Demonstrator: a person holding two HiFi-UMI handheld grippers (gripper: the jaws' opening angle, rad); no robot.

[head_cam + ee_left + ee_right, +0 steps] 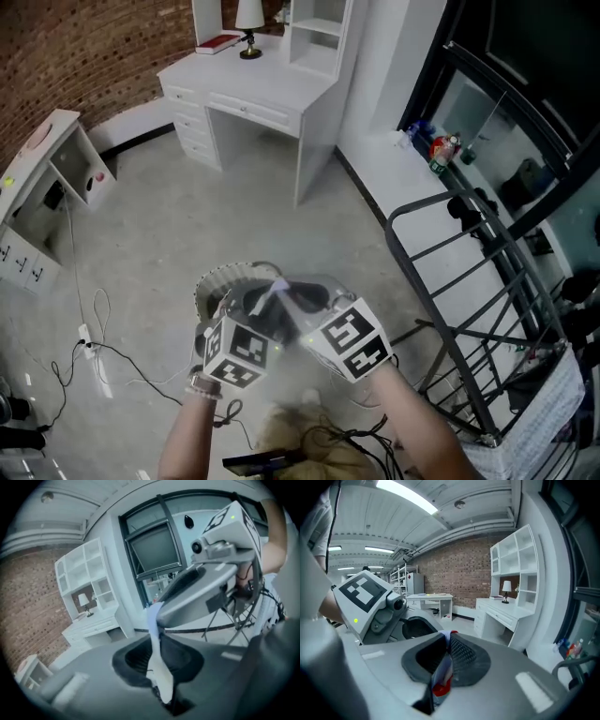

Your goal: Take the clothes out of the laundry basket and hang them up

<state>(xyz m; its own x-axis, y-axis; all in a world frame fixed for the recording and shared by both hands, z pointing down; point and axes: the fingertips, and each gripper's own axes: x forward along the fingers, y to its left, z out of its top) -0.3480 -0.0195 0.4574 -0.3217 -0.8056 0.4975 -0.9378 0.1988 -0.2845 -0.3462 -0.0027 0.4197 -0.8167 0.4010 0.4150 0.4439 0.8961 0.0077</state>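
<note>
Both grippers are held close together above the pale laundry basket (208, 283), which stands on the floor. A small light cloth (277, 289) with a white strip and a red patch is stretched between them. My left gripper (264, 307) is shut on the cloth's white end (158, 665), with its jaws (160, 672) pressed on it. My right gripper (305, 298) is shut on the other end, where red and pale blue fabric (439, 679) shows between its jaws (443, 665). In the left gripper view the right gripper (158, 616) hangs just above, pinching the same strip. What lies in the basket is hidden by the grippers.
A dark metal drying rack (487, 319) stands at the right, by the window. A white desk (253, 89) with a lamp is at the back. A white shelf unit (47, 178) is at the left. Cables (94, 347) trail over the floor, and bottles (441, 150) sit on the sill.
</note>
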